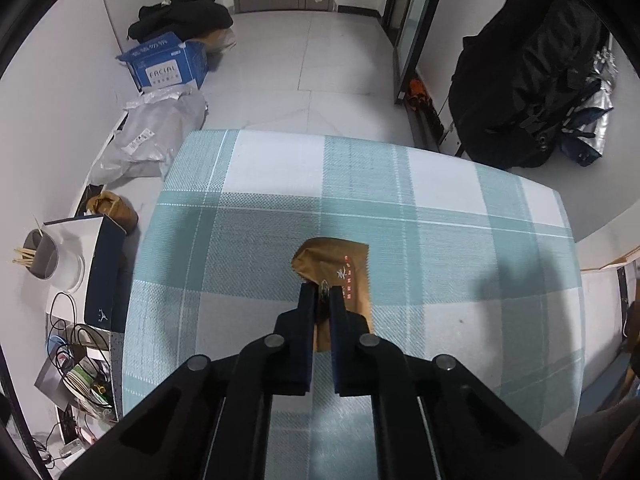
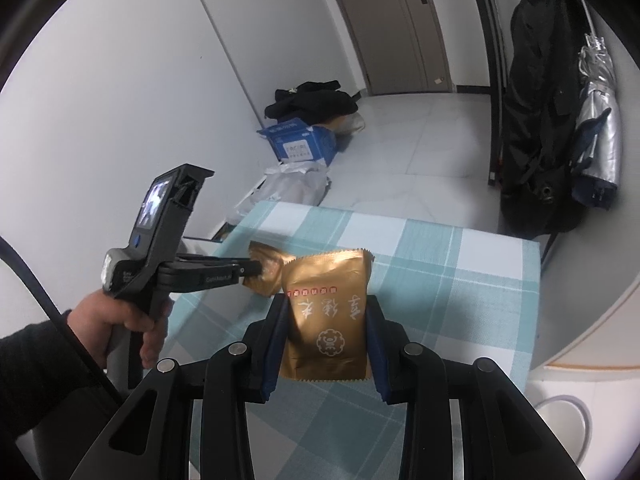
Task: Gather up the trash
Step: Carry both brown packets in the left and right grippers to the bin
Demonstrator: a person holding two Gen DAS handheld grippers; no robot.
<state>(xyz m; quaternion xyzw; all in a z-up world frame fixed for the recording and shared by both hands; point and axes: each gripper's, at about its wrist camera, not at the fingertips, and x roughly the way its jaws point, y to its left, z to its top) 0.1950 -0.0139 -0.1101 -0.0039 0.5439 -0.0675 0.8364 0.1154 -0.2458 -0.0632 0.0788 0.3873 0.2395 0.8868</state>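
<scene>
Table [image 1: 280,184] is covered in a teal-and-white plaid cloth; it stands on a pale tiled floor [image 1: 304,60] near white walls.

Left gripper [image 1: 324,294] — fingers nearly together, pinching the edge of a gold wrapper [image 1: 340,256] held just above the cloth. Right gripper [image 2: 326,308] — fingers partly apart, clamped on both sides of a second gold packet [image 2: 326,312], printed face up, lifted over the table; the first wrapper shows just behind it in the right wrist view.

Room: a blue carton [image 1: 168,64] and grey plastic bag [image 1: 156,136] lie along the left wall; a black coat [image 1: 528,76] hangs at right beside a closed door [image 2: 400,28].
</scene>
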